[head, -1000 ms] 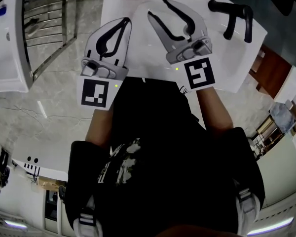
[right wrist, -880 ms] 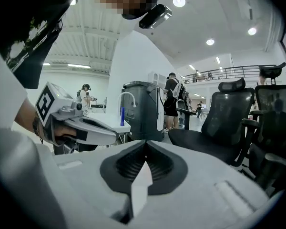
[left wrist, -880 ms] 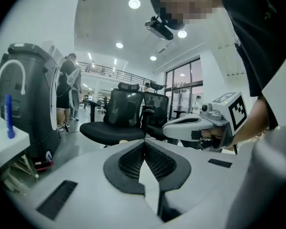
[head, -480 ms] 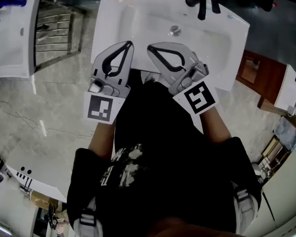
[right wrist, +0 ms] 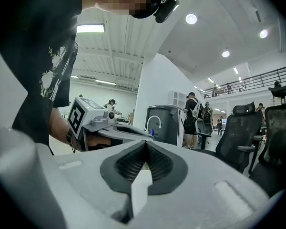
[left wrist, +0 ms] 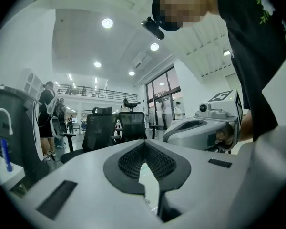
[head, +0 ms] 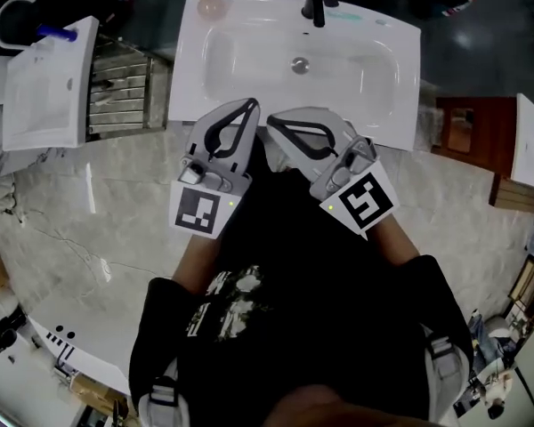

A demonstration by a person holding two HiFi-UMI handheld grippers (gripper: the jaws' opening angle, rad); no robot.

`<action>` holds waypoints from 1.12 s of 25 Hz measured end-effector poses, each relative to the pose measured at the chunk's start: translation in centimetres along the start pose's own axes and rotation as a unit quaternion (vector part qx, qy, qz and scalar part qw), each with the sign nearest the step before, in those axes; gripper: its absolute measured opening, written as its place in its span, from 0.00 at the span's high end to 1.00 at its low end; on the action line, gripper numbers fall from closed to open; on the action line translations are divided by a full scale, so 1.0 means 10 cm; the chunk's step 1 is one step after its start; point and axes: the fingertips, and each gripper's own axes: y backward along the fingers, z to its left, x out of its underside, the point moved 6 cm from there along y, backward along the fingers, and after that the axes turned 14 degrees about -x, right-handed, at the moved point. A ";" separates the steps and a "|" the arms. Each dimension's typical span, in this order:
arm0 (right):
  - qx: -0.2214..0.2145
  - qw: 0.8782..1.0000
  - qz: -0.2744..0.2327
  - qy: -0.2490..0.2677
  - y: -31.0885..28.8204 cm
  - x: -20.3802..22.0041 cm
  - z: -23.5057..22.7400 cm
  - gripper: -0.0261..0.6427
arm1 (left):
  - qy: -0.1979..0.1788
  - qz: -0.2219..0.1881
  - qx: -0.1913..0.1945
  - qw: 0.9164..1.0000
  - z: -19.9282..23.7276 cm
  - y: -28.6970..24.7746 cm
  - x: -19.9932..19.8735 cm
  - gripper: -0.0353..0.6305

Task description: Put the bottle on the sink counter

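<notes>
A small pinkish bottle (head: 212, 5) stands on the back left corner of the white sink counter (head: 187, 78), seen from above. Both grippers are held close to my chest, over the counter's front edge and far from the bottle. My left gripper (head: 252, 104) is shut with nothing in it. My right gripper (head: 270, 121) is shut too and holds nothing. In the left gripper view the left gripper (left wrist: 144, 146) points level into an open hall, the right gripper (left wrist: 205, 127) beside it. In the right gripper view the right gripper's (right wrist: 145, 146) jaws meet, with the left gripper (right wrist: 107, 127) alongside.
A black faucet (head: 316, 3) stands at the back of the basin, above the drain (head: 300, 64). A second white basin (head: 44, 87) and a metal rack (head: 120, 92) lie to the left. A wooden cabinet (head: 467, 132) is at the right. The floor is marble.
Both grippers have drawn back from over the basin towards my chest and risen. The right gripper's jaws, spread a second ago, have closed on nothing. The bottle stays on the counter.
</notes>
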 end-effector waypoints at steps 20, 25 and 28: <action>0.264 0.963 -0.025 -0.049 1.10 0.06 0.27 0.97 | -0.026 0.001 0.085 0.996 -0.86 0.18 -0.34 0.93; 0.320 0.944 -0.044 -0.064 1.11 0.07 0.27 0.97 | -0.021 -0.001 0.099 0.995 -0.78 0.21 -0.37 0.93; 0.332 0.941 -0.036 -0.053 1.03 0.00 0.30 0.97 | -0.018 0.000 0.106 0.994 -0.70 0.25 -0.38 0.93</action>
